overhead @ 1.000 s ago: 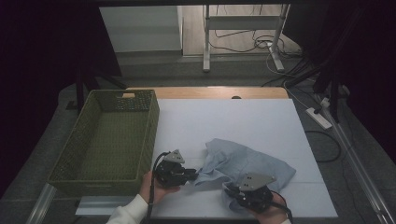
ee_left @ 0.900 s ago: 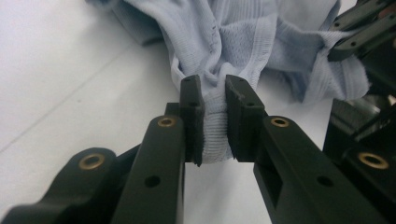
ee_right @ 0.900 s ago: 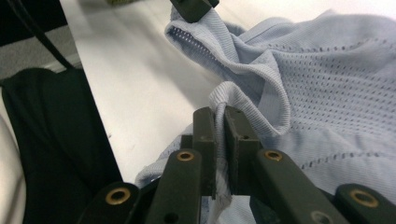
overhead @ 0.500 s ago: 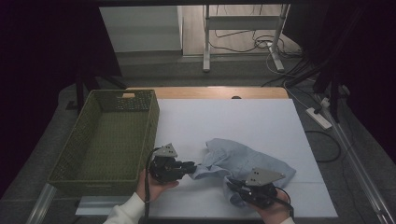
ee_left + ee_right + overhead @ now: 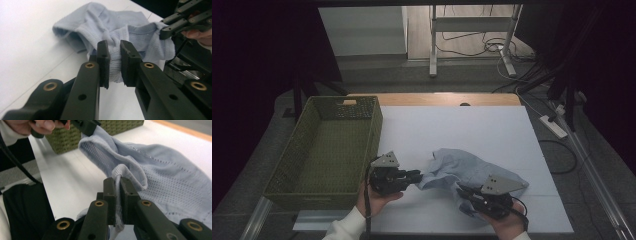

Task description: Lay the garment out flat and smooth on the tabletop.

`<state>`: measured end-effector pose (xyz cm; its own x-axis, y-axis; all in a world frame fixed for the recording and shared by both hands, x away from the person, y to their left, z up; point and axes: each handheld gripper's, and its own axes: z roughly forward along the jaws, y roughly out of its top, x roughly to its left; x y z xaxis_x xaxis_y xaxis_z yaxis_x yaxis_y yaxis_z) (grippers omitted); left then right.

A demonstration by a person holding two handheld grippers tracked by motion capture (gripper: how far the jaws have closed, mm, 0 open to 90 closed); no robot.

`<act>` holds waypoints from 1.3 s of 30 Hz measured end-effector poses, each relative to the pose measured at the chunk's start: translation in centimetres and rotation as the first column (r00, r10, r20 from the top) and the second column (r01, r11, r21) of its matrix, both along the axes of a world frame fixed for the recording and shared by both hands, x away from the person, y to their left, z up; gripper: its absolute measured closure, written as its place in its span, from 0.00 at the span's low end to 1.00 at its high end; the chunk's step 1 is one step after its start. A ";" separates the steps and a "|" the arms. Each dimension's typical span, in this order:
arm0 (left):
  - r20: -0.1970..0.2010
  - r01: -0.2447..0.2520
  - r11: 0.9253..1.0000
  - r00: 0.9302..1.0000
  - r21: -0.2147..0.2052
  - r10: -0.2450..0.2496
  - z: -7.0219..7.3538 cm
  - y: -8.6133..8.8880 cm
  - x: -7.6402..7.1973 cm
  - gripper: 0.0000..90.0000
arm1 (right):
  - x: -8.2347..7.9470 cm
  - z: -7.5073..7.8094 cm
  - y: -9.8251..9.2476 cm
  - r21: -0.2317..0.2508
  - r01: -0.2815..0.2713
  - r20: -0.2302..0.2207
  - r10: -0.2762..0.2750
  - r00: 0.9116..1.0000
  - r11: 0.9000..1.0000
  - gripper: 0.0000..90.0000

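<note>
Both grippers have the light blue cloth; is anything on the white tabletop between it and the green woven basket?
Nothing visible. The light blue mesh cloth is pinched by left gripper and right gripper; bare white tabletop lies between it and the green woven basket.

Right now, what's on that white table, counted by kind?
Light blue garment: 1
Green woven basket: 1
Hand-held grippers, left gripper and right gripper, each clamped on the garment: 2
Total: 4
</note>
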<state>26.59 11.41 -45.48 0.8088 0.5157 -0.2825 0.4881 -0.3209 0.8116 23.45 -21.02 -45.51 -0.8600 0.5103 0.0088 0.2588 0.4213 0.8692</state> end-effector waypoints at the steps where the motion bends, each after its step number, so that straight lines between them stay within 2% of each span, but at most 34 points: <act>1: 0.003 0.000 1.000 1.000 -0.004 0.000 0.1 0.0 -0.1 0.87 | 0.0 0.2 0.0 0.007 0.002 0.008 -0.003 1.000 1.000 0.93; 4: 0.009 -0.002 1.000 1.000 -0.014 0.002 0.4 0.0 -0.2 0.87 | 0.0 0.7 -0.2 0.026 0.008 0.027 -0.008 1.000 1.000 0.93; 13: 0.016 -0.015 0.999 1.000 -0.049 0.016 1.1 0.3 -0.3 0.87 | 0.5 1.9 -1.3 0.080 0.035 0.043 -0.038 0.998 0.996 0.93; 23: 0.030 -0.028 0.996 0.999 -0.089 0.030 2.0 0.7 -0.5 0.87 | 0.7 2.8 -1.1 0.102 0.046 0.068 -0.053 0.996 0.994 0.93; 27: 0.035 -0.040 0.993 0.998 -0.109 0.044 2.3 1.1 -0.4 0.87 | 0.9 3.3 -1.2 0.128 0.051 0.067 -0.060 0.996 0.991 0.93; 39: 0.065 -0.060 0.986 0.995 -0.153 0.071 3.8 2.0 -0.1 0.87 | 1.5 4.6 -1.1 0.157 0.057 0.089 -0.072 0.993 0.986 0.93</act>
<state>26.48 13.39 -41.70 0.7953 0.5241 -0.3047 0.4440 -0.1613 0.8814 24.94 -22.15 -40.91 -0.8260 0.5636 0.0124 0.1955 0.2657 0.9440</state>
